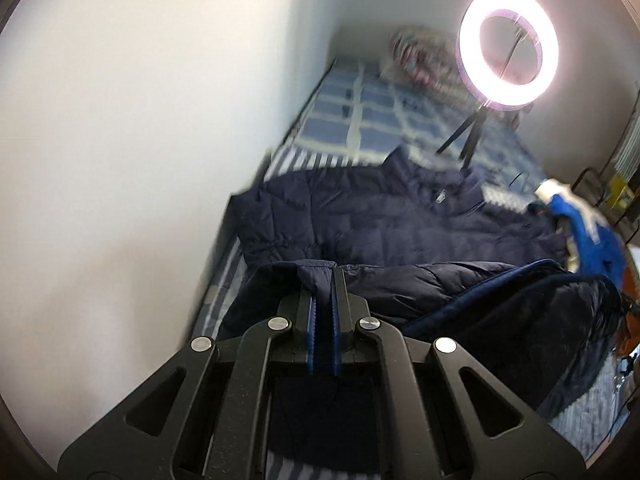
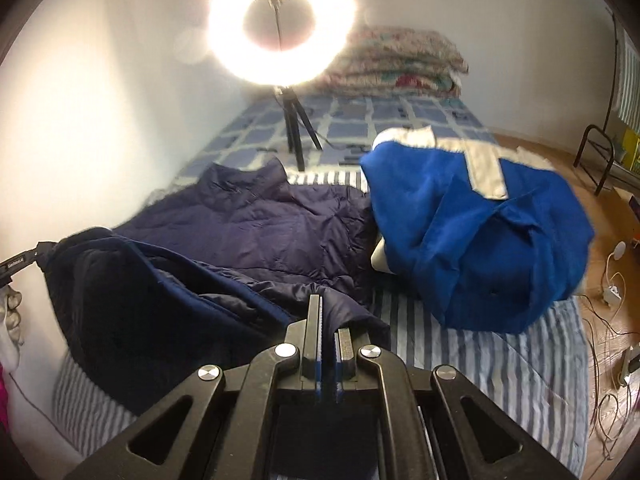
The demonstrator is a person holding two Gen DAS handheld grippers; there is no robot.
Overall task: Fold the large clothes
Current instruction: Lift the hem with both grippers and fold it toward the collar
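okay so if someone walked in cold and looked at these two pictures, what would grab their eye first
The glowing ring light on its tripod, standing toward the far end of the bed, dominates both views. Next comes the dark navy puffer jacket spread across the striped sheet, with the left gripper and right gripper each closed on its near hem. A bright blue garment with white bands lies bunched to the jacket's right.

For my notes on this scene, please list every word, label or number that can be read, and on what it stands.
No text reads with certainty.
White lettering on the black strap at the left edge of the right wrist view: too small to read.
Small pale label on the navy puffer jacket: blurred.
Yellow items on the shelf at far right: blurred.
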